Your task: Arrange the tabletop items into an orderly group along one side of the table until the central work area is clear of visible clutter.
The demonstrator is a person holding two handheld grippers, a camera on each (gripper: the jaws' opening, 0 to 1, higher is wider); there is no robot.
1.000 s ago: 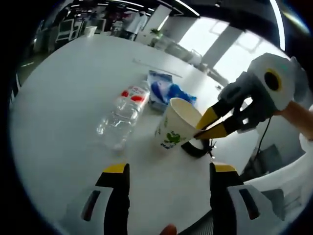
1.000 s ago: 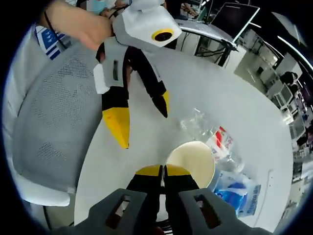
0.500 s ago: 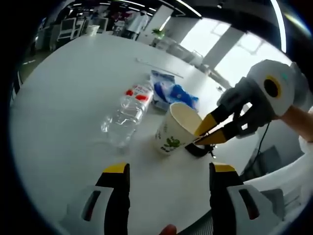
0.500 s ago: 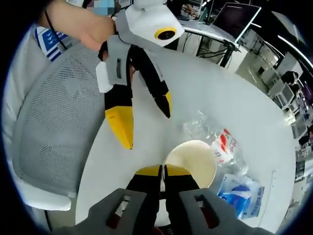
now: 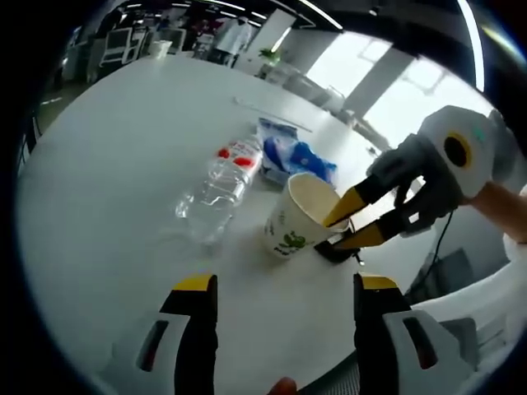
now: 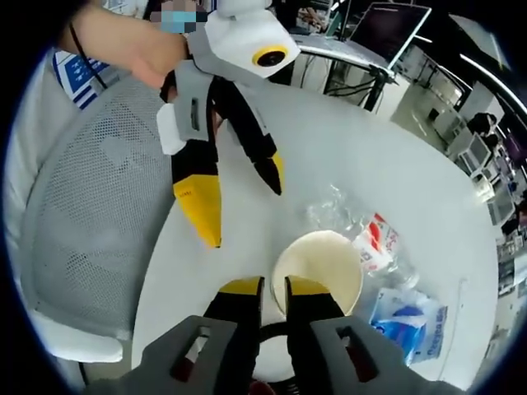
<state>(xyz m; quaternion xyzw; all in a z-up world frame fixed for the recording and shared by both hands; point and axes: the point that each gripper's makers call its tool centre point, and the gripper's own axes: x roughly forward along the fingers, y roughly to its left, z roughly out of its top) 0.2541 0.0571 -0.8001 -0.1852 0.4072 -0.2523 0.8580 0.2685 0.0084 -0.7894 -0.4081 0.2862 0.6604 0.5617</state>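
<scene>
Jaws of right gripper (image 5: 350, 228) sit slightly parted astride the near rim of the paper cup (image 5: 296, 220), not clamping it. Left gripper (image 5: 280, 292): jaws wide apart, nothing btwn them, raised off the worktop (image 5: 99, 164). Cup stands upright near worktop edge. Clear plastic bottle (image 5: 216, 185) lies on its side just beside cup; blue-white packet (image 5: 284, 154) beyond. Black ring-shaped item (image 5: 333, 249) at cup base, type unclear.

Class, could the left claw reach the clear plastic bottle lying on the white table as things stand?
Probably yes: the left claw is open, and bare white table lies between it and the clear plastic bottle; the paper cup stands aside.
</scene>
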